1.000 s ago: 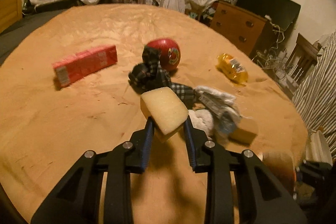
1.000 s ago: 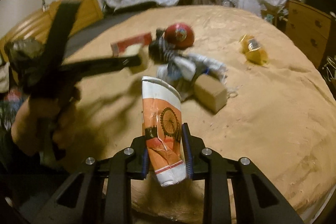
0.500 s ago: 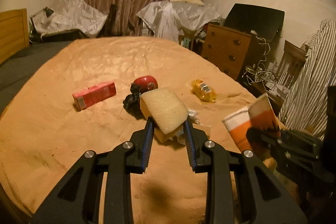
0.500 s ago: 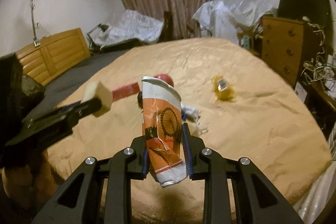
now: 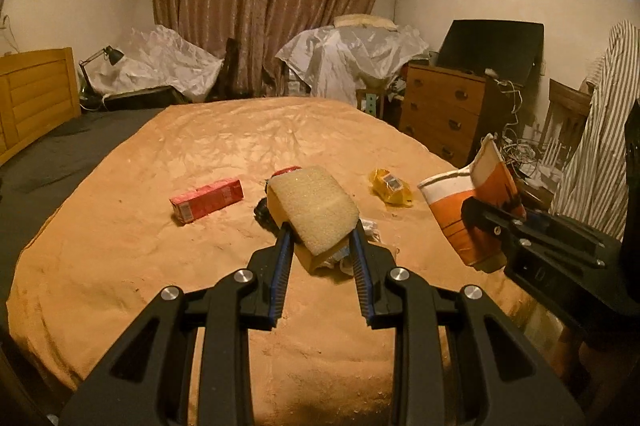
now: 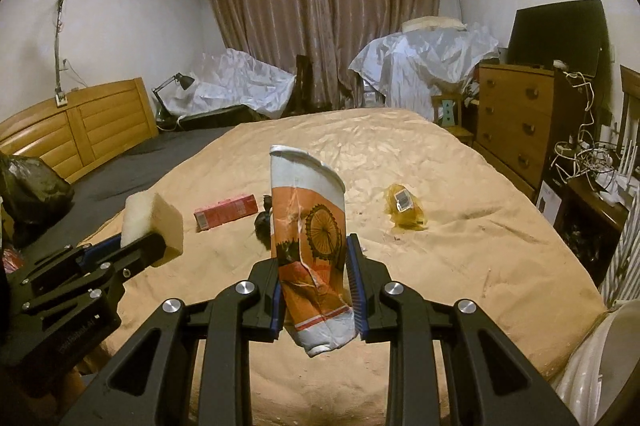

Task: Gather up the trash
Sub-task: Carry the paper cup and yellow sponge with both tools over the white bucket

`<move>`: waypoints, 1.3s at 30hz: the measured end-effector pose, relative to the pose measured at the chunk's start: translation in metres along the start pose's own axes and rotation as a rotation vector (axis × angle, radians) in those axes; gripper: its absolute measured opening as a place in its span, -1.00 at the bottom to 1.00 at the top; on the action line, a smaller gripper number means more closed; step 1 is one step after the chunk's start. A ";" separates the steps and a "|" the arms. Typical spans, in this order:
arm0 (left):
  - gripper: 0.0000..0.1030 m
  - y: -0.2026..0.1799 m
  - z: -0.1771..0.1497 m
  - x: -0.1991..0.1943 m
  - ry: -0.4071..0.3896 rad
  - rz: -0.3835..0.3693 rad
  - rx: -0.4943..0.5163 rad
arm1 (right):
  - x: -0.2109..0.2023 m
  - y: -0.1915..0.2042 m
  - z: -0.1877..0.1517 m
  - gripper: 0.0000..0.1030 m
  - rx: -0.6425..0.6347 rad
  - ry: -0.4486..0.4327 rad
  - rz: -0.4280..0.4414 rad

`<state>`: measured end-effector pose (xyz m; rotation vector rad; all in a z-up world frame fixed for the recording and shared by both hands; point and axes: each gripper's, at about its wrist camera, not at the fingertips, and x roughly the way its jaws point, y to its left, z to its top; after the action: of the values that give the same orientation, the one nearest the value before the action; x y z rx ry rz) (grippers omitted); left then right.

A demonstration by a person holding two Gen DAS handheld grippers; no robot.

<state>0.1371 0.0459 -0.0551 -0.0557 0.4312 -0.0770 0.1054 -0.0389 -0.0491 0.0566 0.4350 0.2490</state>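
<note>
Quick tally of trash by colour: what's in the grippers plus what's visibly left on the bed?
Yellow: 2, the sponge in the left gripper and the wrapper on the bed
Orange and white: 1, the crushed cup in the right gripper
Red: 1, the carton
Dark, partly hidden: 1, the bundle
Total: 5

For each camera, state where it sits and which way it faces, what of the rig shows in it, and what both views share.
Left wrist: sits on the left gripper, looks along its fingers over the bed toward the curtain; its fingers clamp a sponge; the right gripper shows at right.
Right wrist: sits on the right gripper, facing the same way; its fingers clamp a crushed cup; the left gripper shows at left.
Shared: bed, curtain, red box, yellow wrapper, dresser, sponge, cup.
</note>
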 end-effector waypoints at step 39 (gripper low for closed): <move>-0.47 -0.238 0.021 0.014 0.047 -0.483 0.226 | -0.213 -0.254 -0.011 -0.47 0.167 0.015 -0.434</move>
<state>0.1438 -0.1916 -0.0249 0.0656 0.4469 -0.6029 -0.0280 -0.3381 0.0010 0.1214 0.4711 -0.2142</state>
